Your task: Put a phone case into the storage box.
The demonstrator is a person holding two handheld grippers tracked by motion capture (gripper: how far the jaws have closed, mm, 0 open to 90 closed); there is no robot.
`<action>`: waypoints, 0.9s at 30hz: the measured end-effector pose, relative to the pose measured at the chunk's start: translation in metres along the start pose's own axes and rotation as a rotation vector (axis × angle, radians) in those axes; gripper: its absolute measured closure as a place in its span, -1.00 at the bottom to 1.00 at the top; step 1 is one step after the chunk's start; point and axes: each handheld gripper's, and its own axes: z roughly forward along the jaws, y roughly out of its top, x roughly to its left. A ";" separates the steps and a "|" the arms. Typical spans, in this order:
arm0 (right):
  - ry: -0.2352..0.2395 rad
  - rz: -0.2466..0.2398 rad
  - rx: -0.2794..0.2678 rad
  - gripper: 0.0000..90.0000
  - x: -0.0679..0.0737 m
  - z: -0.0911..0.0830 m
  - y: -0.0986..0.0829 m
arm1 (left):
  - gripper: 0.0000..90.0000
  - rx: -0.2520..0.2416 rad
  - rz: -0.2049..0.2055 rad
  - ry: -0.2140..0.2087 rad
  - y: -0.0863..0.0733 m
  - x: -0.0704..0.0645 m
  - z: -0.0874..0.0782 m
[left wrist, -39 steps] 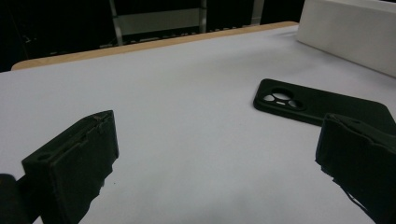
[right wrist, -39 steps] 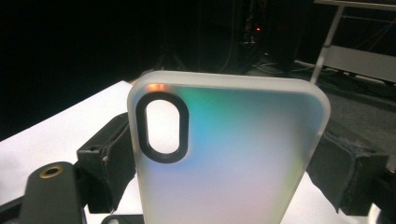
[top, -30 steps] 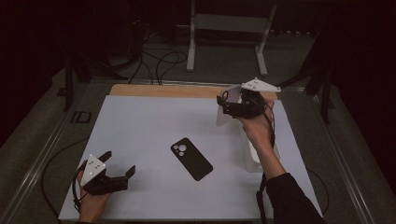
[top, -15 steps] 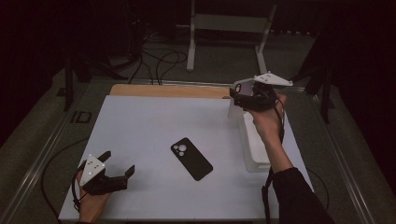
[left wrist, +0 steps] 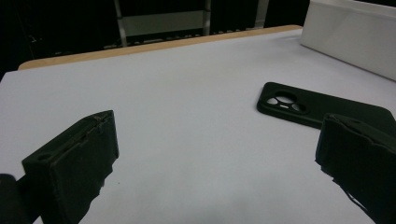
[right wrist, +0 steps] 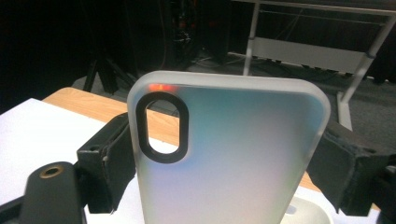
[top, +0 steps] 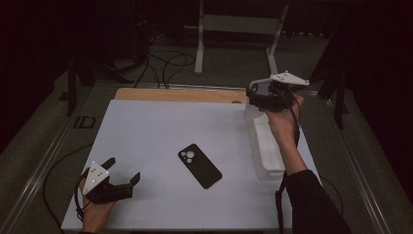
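Observation:
A black phone (top: 199, 165) lies face down, camera bumps up, near the middle of the white tabletop (top: 160, 126). My left gripper (top: 122, 170) rests open at the front left of the table. Its own view has the phone (left wrist: 322, 109) ahead on the right, beyond my spread jaws, and nothing in the left gripper (left wrist: 215, 163). My right gripper (top: 258, 100) is raised over the far end of a white box (top: 267, 146), shut on a frosted translucent phone case (top: 251, 111). The case (right wrist: 243, 154) stands upright in the right gripper (right wrist: 224, 161), its camera cutout at upper left.
The long white box (left wrist: 350, 37) lies along the right side of the table. A wooden strip (top: 180, 95) runs along the far edge. Beyond it are dark floor, cables (top: 165, 63) and a grey metal stand (top: 238, 24).
My right gripper has carried the case to the right and a little farther away, from over the table to above the box's far end. The left gripper has stayed put.

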 end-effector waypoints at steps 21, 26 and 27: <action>-0.089 0.037 0.057 -0.64 -0.026 0.016 -0.004 | -1.00 -0.005 -0.001 0.005 0.000 0.000 0.000; -0.115 0.052 0.068 -0.64 -0.034 0.022 -0.008 | -1.00 -0.007 0.000 0.009 0.000 0.000 -0.001; -0.122 0.056 0.073 -0.64 -0.036 0.023 -0.009 | -1.00 -0.007 0.000 0.008 0.000 0.000 -0.001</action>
